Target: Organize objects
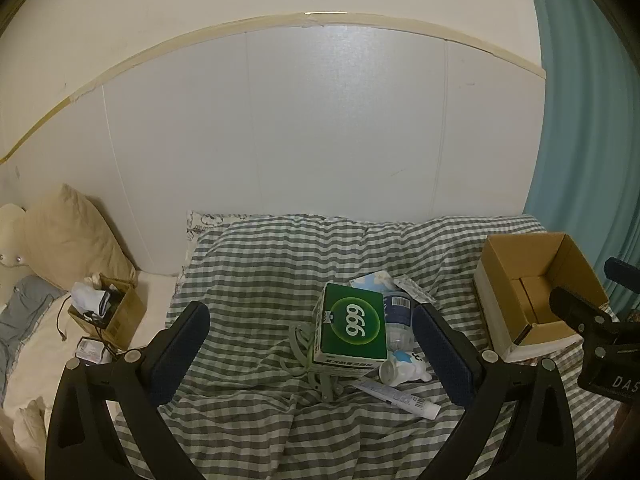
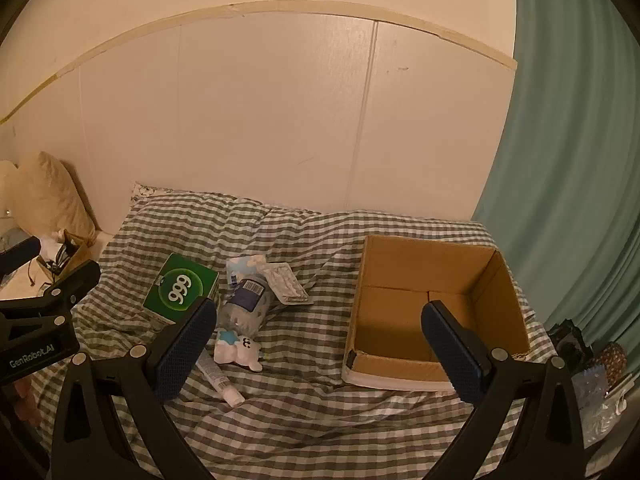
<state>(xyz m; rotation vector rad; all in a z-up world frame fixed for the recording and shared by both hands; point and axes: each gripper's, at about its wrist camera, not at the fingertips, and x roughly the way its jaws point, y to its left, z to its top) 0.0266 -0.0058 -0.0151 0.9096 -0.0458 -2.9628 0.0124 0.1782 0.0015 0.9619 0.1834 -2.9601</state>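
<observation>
A green "999" box lies on the checked bedspread amid a pile: a plastic bottle, a white and blue plush toy, a tube, a blister pack and a tissue pack. An open, empty cardboard box stands to the right. My left gripper is open and empty, held above the bed in front of the pile. My right gripper is open and empty, between pile and box.
A beige pillow leans on the wall at the far left. A small carton of cloths and cables sits below it. A teal curtain hangs on the right, with clutter at its foot.
</observation>
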